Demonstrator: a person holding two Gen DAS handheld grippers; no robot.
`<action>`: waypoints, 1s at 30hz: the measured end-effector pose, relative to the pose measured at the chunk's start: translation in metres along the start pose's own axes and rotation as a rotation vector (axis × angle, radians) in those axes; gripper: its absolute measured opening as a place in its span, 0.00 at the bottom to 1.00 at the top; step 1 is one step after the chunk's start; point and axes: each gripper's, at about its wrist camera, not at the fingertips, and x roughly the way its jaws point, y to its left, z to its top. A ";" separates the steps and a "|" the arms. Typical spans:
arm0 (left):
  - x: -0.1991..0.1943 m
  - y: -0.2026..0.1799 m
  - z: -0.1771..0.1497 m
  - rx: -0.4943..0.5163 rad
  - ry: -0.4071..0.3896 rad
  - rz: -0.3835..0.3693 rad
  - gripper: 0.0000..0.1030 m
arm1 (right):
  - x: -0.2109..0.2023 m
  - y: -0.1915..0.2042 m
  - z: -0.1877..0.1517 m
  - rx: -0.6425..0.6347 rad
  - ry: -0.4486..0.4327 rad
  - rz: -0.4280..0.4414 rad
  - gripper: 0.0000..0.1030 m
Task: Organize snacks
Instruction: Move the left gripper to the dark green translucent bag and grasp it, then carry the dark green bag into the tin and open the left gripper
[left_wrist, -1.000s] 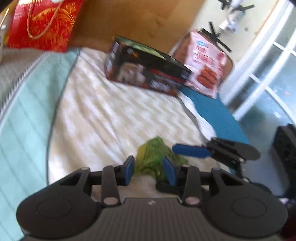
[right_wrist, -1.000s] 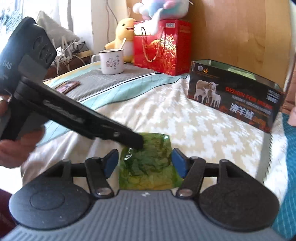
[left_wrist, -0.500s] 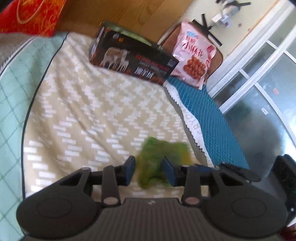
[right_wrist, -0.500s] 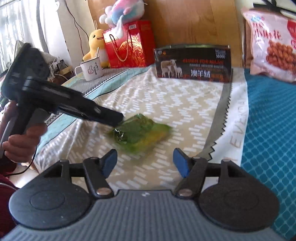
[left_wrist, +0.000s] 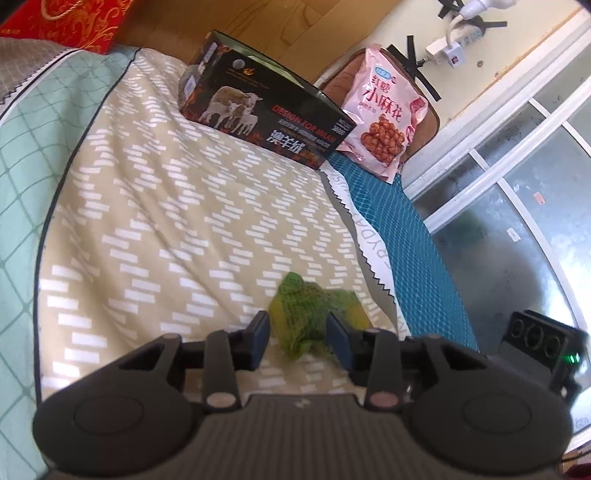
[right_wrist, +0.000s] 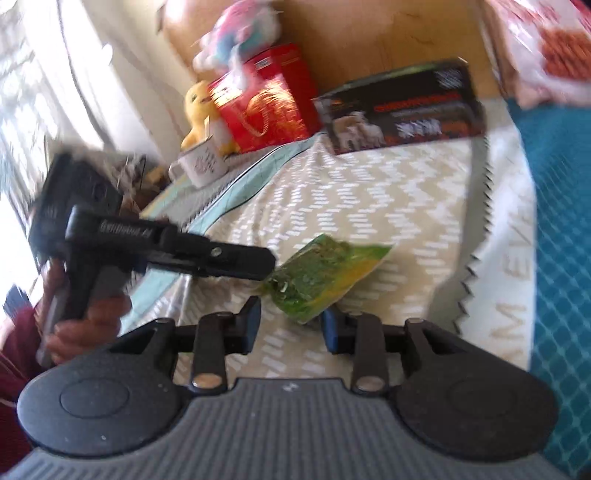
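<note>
Gripping the green snack packet (right_wrist: 325, 273) by its corner, the left claw (right_wrist: 267, 263) is lifting it off the bed (left_wrist: 184, 221). The right claw (right_wrist: 290, 326) is hanging apart, empty. Next probably calls for carrying it toward the black box (left_wrist: 266, 107).

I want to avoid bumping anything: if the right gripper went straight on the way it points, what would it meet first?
Probably the green snack packet, lying just ahead of the right gripper; depth is uncertain in this blur.

A home bedroom. A bed (left_wrist: 192, 221) covered in a beige zigzag-patterned sheet meets a wooden headboard (left_wrist: 207, 18). Near the bed's head end sit a yellow plush duck (right_wrist: 201, 110), a white mug (right_wrist: 201, 168) and a red gift bag (right_wrist: 269, 107). Sliding glass doors (left_wrist: 517, 206) stand beside the bed.
</note>
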 end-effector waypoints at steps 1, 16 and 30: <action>0.001 -0.002 0.000 0.007 0.002 -0.002 0.43 | -0.003 -0.006 0.000 0.038 -0.007 0.010 0.36; 0.017 -0.010 0.017 -0.014 -0.014 -0.001 0.39 | -0.009 -0.045 0.013 0.319 -0.066 0.159 0.10; 0.028 -0.038 0.172 0.116 -0.225 0.081 0.38 | 0.024 -0.051 0.170 0.029 -0.209 0.067 0.10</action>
